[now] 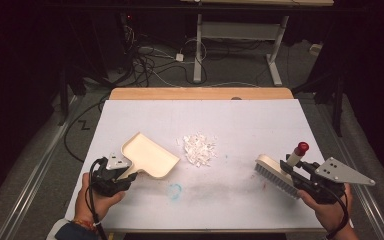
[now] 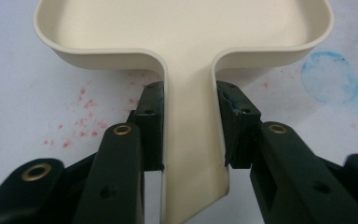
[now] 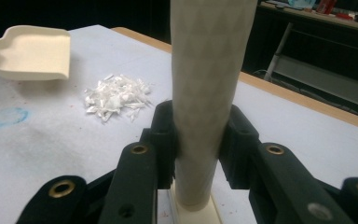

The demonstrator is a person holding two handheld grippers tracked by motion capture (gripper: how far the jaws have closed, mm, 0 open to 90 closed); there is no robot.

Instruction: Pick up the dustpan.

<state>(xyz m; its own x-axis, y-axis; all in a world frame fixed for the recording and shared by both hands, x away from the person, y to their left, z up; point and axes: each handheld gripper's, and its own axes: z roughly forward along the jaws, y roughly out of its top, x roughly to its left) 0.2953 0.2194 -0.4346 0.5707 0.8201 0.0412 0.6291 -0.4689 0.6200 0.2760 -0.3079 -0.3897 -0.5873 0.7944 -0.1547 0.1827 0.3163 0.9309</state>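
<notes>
My black two-jaw left gripper [image 2: 193,135] clasped the cream plastic dustpan [image 1: 149,156]; my black right gripper [image 3: 198,149] held the cream-handled, grey-bristled brush [image 1: 275,174] with its red cap. White paper shreds [image 1: 199,148] lay on the white table sheet [image 1: 250,125], which bore a blue ring stain [image 1: 175,190] and red specks.

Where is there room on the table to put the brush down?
Plenty: the bare white sheet behind and right of the paper scraps, and the front strip between dustpan and brush, past the blue ring stain. It is crowded only where dustpan and scraps sit close.
</notes>
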